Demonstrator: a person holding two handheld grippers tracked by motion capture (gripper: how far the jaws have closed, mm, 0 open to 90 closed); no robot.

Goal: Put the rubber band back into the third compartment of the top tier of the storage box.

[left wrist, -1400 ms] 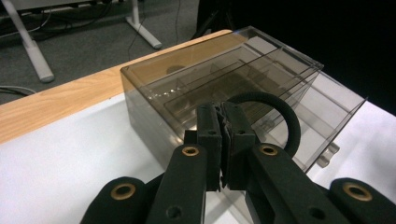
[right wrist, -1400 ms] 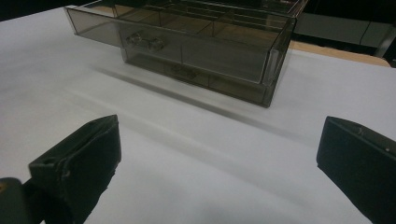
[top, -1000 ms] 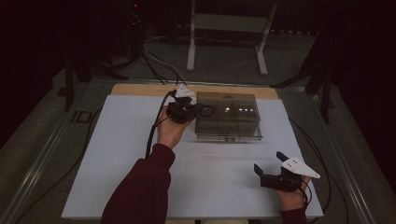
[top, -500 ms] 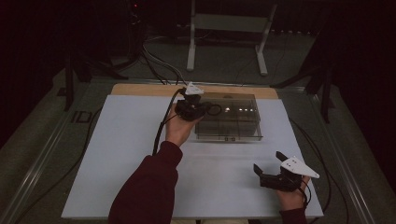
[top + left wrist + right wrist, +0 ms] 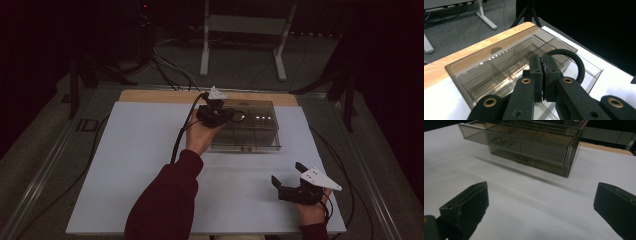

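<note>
Hair band (image 5: 574, 62), soft and light, pinched at its rim in left gripper (image 5: 220, 114) jaws over drawer box (image 5: 260, 132) near table's far edge; right gripper (image 5: 295, 186) jaws gape empty.

left claw (image 5: 226, 116) – jaws pinched together, arm outstretched | right claw (image 5: 289, 181) – jaws wide, low

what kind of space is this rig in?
Probably a lab or recording studio: dark surround, a white work table over a wooden top, cables across grey carpet, a stand's metal legs behind.
</note>
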